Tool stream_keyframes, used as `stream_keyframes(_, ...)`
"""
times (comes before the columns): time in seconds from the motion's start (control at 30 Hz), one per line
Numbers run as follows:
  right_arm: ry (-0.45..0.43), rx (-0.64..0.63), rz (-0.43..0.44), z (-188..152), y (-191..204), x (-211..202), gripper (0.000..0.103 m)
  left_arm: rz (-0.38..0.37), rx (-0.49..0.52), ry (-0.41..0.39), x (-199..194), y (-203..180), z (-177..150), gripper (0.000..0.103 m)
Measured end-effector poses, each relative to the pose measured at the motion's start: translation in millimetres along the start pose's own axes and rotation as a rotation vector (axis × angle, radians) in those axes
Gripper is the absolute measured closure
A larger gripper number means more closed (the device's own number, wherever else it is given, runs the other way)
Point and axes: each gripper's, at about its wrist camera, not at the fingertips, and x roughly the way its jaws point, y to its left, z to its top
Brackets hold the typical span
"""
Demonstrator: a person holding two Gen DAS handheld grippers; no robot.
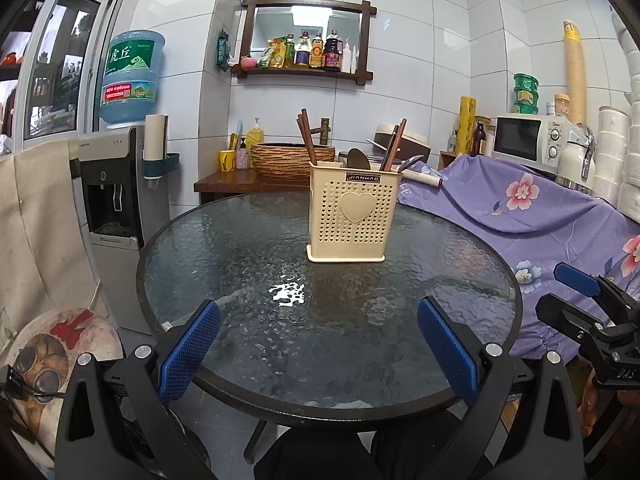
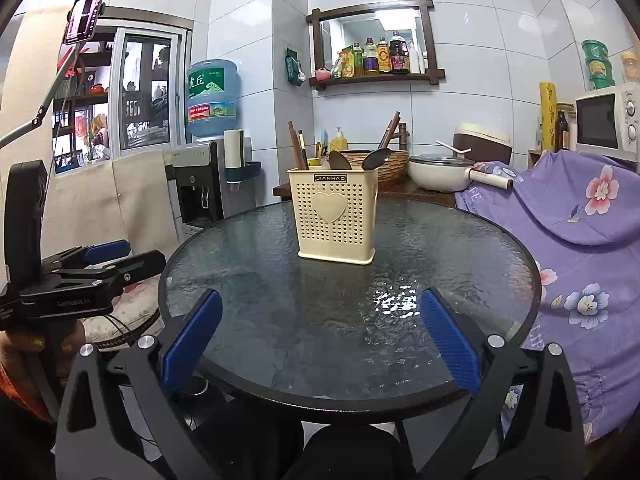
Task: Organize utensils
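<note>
A round glass table (image 1: 224, 248) spreads ahead of both our tongs, its near rim under their tips. Well beyond them, toward the far side, stands the cream utensil holder (image 1: 352, 216), upright, with dark chopsticks (image 1: 308, 140) and spoons (image 2: 378, 158) sticking out of its top. Our left gripper (image 1: 320, 344) hovers with its blue pads spread wide, pinching nothing; our right gripper (image 2: 320, 336) hangs alongside it, likewise spread and holding nothing.
</note>
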Motion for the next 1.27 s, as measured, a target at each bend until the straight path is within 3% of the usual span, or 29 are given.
stream_keyframes(1.27, 0.017, 0.002, 0.001, -4.0, -0.1, 3.0, 0.006, 0.002, -0.009, 0.029, 2.3, 0.2, -0.5, 0.006)
